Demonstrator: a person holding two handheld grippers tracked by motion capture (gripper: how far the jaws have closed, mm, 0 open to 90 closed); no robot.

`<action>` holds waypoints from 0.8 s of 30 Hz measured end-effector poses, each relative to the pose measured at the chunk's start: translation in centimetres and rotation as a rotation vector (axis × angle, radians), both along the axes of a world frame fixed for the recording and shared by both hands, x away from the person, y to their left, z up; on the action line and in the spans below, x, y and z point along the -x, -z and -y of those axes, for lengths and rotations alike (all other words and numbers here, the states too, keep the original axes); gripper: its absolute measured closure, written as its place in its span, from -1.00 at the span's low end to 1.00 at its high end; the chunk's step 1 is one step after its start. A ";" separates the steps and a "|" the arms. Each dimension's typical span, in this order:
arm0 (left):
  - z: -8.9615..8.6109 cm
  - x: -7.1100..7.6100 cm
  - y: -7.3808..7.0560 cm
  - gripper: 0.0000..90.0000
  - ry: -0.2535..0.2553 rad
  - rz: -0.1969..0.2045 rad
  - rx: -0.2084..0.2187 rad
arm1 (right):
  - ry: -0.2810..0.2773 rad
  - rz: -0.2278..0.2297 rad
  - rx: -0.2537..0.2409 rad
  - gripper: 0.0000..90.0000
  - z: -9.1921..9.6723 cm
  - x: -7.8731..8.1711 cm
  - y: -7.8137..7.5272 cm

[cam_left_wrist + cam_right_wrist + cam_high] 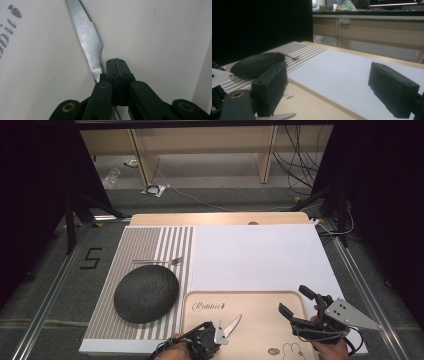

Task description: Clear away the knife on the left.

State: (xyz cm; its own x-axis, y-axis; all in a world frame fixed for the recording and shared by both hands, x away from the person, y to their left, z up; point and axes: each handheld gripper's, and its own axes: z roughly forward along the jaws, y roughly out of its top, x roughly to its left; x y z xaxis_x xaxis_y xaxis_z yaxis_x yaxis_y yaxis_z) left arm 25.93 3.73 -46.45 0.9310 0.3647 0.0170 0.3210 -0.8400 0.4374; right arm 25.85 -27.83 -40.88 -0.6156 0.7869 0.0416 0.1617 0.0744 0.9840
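A knife (pixel 231 326) is held by the left gripper (pixel 206 336) at the near edge of a beige tray (pixel 260 302) on the bench (pixel 260 255). In the left gripper view the jaws are seen pressed together, with the knife (pixel 88 37) running up past their left side; its handle end is hidden beneath the jaws, and its serrated blade lies over the tray (pixel 155 37). The blade is pointed away from the person and to the right, its tip near the tray's middle. Whether the blade is touching the tray or is held just above it cannot be told.

The right gripper (pixel 299 306) is seen over the tray's right part, with its jaws spread wide and nothing between them. In the right gripper view the two black pads (pixel 393 88) are seen well apart, with the tray (pixel 312 105) and a white sheet (pixel 342 72) below them, and the knife tip (pixel 284 116) at the bottom edge.

The word "Rabbit" (pixel 207 306) is printed at the tray's far left corner. A dark round mat (pixel 146 293) is laid on a striped mat (pixel 150 245) to the tray's left, and a fork (pixel 159 261) is laid just beyond it on the stripes. The white sheet (pixel 260 255) is spread over the bench's right part, beyond the tray.
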 end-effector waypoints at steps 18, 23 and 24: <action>-1.8 -1.3 -0.1 0.99 -0.064 0.002 -0.022 | 0.000 0.002 0.003 -0.63 0.0 0.0 0.0; -2.2 -1.5 -0.1 0.99 -0.077 -0.003 -0.026 | 0.002 -0.002 0.006 -0.63 0.0 0.0 0.0; -2.3 -1.6 -0.1 0.99 -0.078 -0.003 -0.030 | 0.002 -0.002 0.006 -0.63 0.0 0.0 0.0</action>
